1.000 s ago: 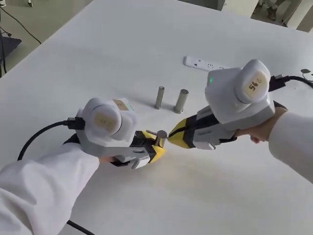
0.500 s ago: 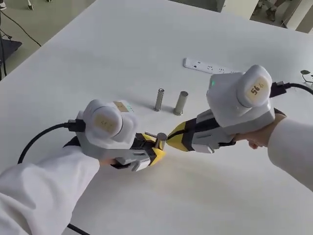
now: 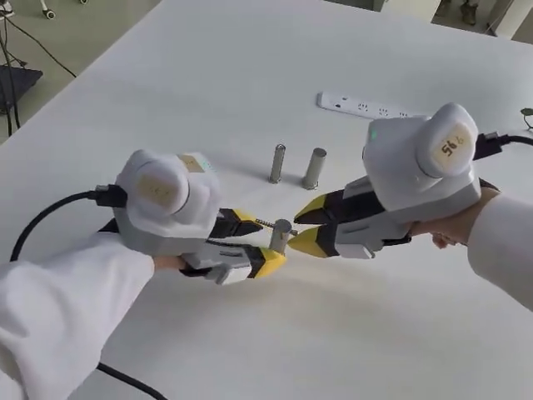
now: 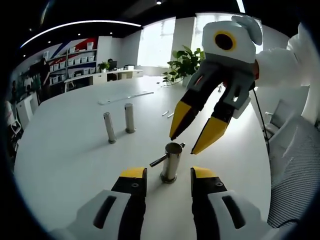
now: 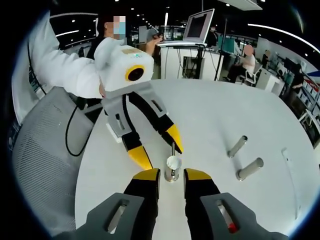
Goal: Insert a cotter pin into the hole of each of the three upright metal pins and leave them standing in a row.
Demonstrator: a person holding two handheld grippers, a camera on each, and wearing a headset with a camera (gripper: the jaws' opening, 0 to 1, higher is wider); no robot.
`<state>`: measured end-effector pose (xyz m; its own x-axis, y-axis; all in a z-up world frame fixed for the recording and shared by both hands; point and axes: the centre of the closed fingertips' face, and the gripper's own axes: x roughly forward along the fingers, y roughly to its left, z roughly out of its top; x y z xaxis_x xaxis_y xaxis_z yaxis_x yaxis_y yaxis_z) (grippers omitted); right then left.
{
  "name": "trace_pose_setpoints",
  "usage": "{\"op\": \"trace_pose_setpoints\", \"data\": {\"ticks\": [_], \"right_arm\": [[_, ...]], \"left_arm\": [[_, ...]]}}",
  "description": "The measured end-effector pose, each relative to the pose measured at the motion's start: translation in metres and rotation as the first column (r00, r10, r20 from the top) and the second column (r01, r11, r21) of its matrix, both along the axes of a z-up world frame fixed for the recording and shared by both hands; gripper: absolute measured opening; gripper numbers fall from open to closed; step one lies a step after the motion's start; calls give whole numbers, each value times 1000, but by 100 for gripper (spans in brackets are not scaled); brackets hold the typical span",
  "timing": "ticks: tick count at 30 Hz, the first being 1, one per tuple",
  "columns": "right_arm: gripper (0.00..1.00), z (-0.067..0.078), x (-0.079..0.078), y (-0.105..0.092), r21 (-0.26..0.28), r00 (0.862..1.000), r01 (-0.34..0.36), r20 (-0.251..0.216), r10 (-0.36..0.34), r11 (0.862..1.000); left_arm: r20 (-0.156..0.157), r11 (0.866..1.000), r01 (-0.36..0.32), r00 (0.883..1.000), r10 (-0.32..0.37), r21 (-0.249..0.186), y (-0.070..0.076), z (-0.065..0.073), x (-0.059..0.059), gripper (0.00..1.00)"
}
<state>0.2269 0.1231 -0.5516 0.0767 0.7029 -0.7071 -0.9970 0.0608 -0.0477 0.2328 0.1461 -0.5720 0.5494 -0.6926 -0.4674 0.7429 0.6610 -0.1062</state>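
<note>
Since the cotter pin (image 3: 265,223) sits in the hole of the near pin (image 3: 281,235), my left tongs (image 3: 262,242) and right tongs (image 3: 301,227) gape wide beside it, gripping nothing, I think to let it stand alone, nearer my edge of the table (image 3: 208,83) than the other pins (image 3: 277,163).

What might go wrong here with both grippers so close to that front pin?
The near metal pin stands free between the open jaws of the left gripper and right gripper; a sideways brush while backing off could topple it. The cotter pin juts mostly out one side, so a jaw may snag it and drag it out.
</note>
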Motion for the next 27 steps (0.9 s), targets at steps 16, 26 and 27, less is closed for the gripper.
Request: {"op": "trace_pose_setpoints", "data": {"ticks": [16,26,27], "right_arm": [[19,-5,1,6,-7,1000,1,6,-1,1000],[19,-13,-3,11,-14,1000,-11,-6,11,1000],[18,-14,-2,11,-16,1000,-10,-6,10,1000]], "left_arm": [[-32,986,-87,996,83,-144,29,25,-27,78],[-51,982,-77,996,69,-171,24,29,-48,99],[-52,982,-79,996,71,-169,24,29,-49,99]]}}
